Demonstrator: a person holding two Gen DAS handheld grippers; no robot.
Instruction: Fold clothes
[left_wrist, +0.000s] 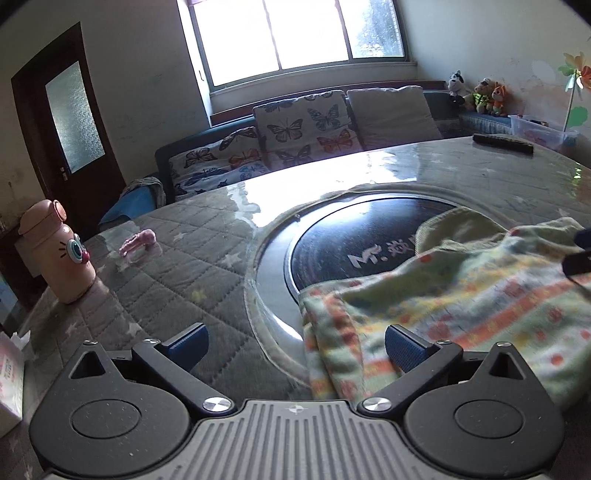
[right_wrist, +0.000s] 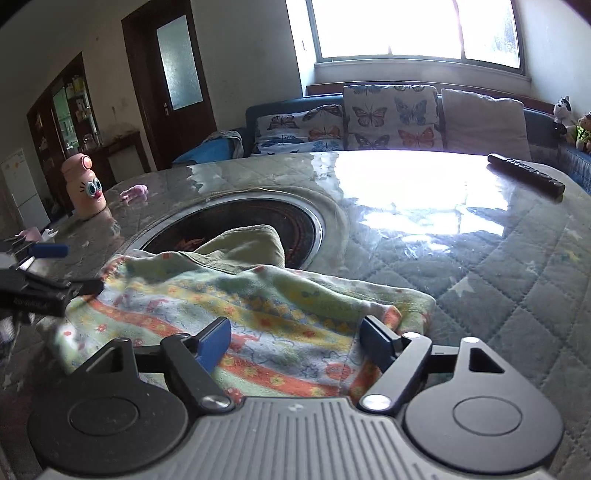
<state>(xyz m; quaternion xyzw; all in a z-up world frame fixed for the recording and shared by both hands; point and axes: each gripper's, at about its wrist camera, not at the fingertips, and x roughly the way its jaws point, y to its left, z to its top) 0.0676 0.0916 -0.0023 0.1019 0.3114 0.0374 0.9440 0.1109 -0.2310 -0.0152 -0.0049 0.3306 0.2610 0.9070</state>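
One patterned garment (right_wrist: 258, 314), crumpled, axis unclear

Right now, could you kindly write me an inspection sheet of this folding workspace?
Surface: quilted table cover under glossy clear sheet; round black inset plate in the middle.
Job's things: patterned garment lies rumpled, partly over the inset plate.
Clutter: pink bottle, small pink item, remote control.
Grippers: left gripper open at the garment's edge; right gripper open above the garment.
Cables: nothing seen.
Surroundings: sofa with butterfly cushions, window, door, plush toys.
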